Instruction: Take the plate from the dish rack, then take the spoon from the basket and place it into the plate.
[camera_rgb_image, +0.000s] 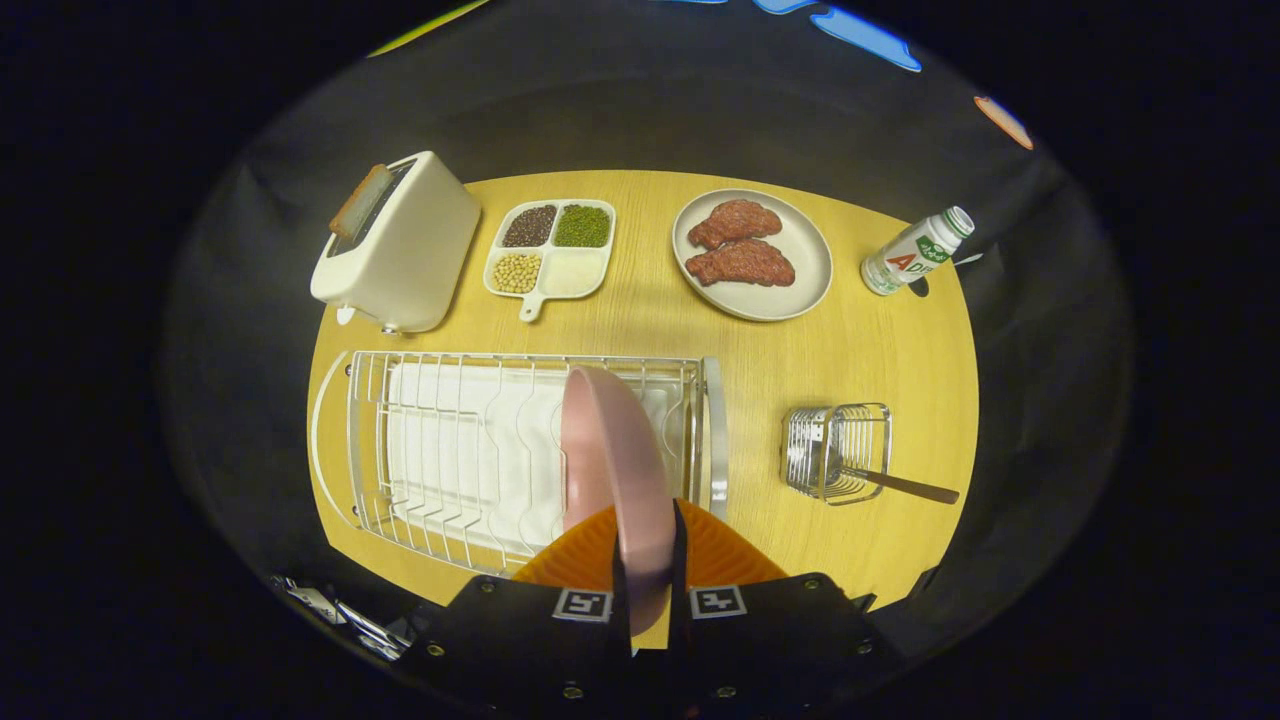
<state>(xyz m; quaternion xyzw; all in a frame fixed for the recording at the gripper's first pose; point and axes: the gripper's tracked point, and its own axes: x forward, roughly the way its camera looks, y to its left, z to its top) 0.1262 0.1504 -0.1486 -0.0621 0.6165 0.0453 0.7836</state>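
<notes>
A: Gripper view, quick check, what's the gripper (648, 570) doing?
B: Both fingers pinch the rim of the round pink plate (610, 460), held on edge, upright, above the white wire dish rack (450, 450) on the yellow wooden table (760, 380).
A: Spoon?
B: Brown-handled spoon (900, 484) sits in the small wire basket (838, 450), right of the rack, handle poking out sideways.
A: Background stuff?
B: Cream toaster (400, 245) with a toast slice in the slot, white four-compartment tray of beans and grains (552, 255), beige plate with two meat patties (752, 255), white bottle (915, 252) with green cap. All beyond the rack.
</notes>
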